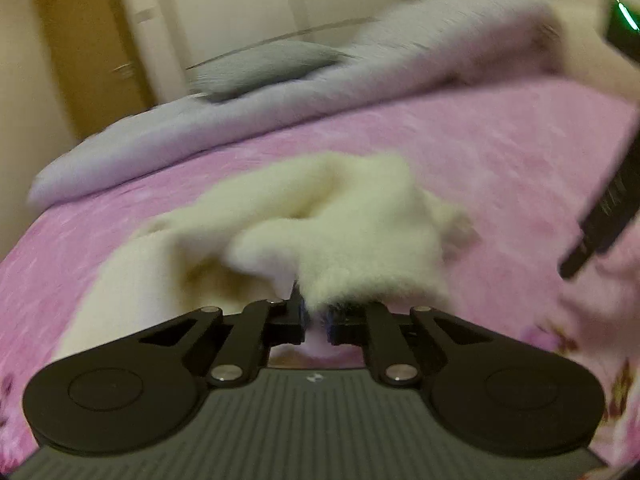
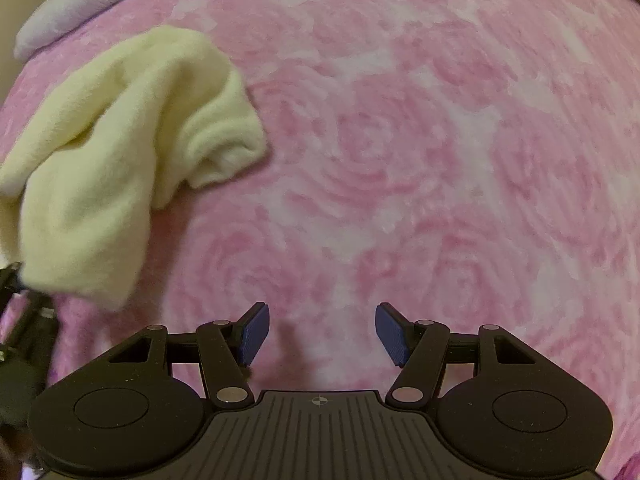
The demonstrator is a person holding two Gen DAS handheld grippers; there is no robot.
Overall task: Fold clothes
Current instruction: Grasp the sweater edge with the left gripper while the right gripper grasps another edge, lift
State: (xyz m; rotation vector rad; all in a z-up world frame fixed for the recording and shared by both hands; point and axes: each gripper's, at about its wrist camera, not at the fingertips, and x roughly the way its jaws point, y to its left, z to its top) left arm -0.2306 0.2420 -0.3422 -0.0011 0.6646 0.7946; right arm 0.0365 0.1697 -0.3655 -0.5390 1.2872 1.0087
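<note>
- the left tool [image 1: 315, 316] is pinched tight on an edge of the soft yellow cloth [image 1: 320, 216]; its two sides sit close together with the fluffy stuff squeezed between them
- the yellow cloth is bunched up and partly lifted; the rest of it trails down onto the pink bed cover [image 1: 480, 152]; this view is blurry, so the folds are hard to see
- the right tool [image 2: 322, 334] is spread wide with nothing in it; its blue pads [image 2: 254, 334] hang just over the pink rose pattern
- from the right wrist view the yellow cloth [image 2: 132, 152] is off to the left, apart from the right tool; its low corner goes into the left tool at the left edge
- at the far side of the bed there is a pale purple blanket [image 1: 280, 92] in a long heap; a grey pillow [image 1: 264, 68] lies on it, near the wall
</note>
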